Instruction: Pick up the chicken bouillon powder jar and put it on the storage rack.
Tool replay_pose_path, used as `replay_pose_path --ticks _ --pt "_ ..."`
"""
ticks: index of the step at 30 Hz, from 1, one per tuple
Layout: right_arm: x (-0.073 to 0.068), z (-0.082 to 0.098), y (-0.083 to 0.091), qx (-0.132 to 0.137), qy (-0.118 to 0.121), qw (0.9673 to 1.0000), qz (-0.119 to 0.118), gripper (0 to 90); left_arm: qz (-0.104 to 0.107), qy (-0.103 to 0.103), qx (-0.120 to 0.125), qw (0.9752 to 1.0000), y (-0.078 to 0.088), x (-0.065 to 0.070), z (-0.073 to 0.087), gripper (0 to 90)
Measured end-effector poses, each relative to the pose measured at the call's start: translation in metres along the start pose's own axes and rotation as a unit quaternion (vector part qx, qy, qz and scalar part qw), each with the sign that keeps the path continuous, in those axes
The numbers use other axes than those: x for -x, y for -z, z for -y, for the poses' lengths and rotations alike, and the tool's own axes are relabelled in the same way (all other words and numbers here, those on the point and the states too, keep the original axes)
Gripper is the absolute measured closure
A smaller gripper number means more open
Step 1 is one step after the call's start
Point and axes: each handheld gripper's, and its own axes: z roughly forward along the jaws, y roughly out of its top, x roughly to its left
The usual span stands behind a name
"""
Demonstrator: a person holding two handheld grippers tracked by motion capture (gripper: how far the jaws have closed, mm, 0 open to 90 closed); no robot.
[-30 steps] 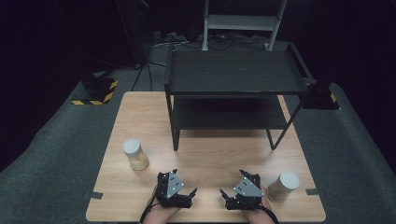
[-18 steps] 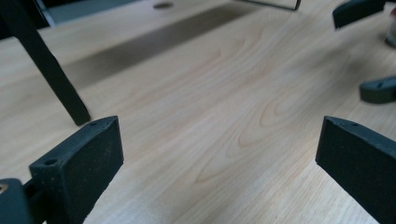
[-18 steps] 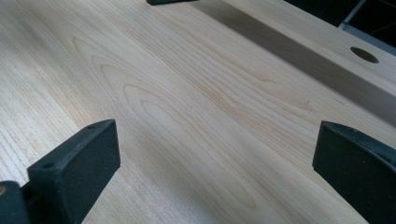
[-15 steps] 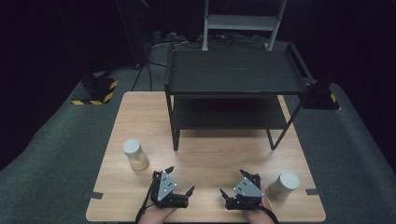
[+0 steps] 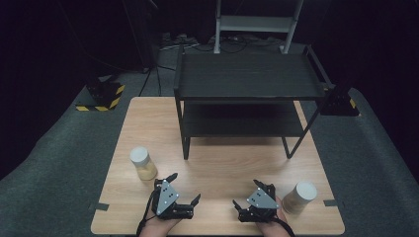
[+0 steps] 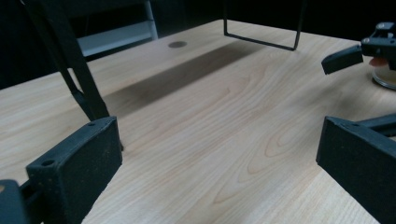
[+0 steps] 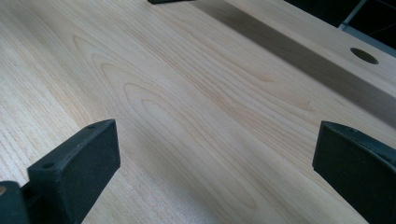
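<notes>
A: Where do the two claws sit?
B: Low in the high view. The left claw (image 5: 185, 189) is at lower left of centre, the right claw (image 5: 251, 194) at lower right, both just over the wooden surface (image 5: 222, 163), jaws spread wide and holding nothing.
A: And the jars?
B: The left jar (image 5: 142, 163), white-lidded with pale contents, stands just up and left of the left claw, near but apart. The right jar (image 5: 300, 196) stands just beside the right claw, at its right.
A: What lies ahead?
B: A black two-tier shelf (image 5: 247, 79) in the upper middle, well apart from both claws.
</notes>
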Motion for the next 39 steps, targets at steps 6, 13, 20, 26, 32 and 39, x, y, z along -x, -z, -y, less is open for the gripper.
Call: replay_pose_path --ticks 6,13,20,26,32,39 --pt "0.000 0.000 0.000 0.000 0.001 1.0000 0.000 0.0 -0.009 0.004 0.013 0.9999 0.009 -0.005 -0.001 0.4" --pt "0.000 0.000 0.000 -0.001 0.003 1.0000 -0.001 0.0 -0.035 0.009 0.027 0.9990 0.021 -0.012 -0.002 0.4" --pt "0.000 0.000 0.000 -0.001 0.002 1.0000 0.000 0.0 -0.058 0.012 0.032 0.9978 0.030 -0.018 -0.001 0.4" --pt "0.000 -0.001 0.000 -0.001 0.003 1.0000 0.000 0.0 -0.081 0.021 0.038 0.9958 0.039 -0.025 0.002 0.4" --pt "0.000 -0.001 0.000 -0.002 0.003 1.0000 0.000 0.0 -0.103 0.028 0.042 0.9934 0.047 -0.031 0.004 0.4" --pt "0.000 -0.001 0.000 -0.001 0.002 1.0000 -0.001 0.0 -0.124 0.039 0.044 0.9905 0.055 -0.040 0.008 0.4"
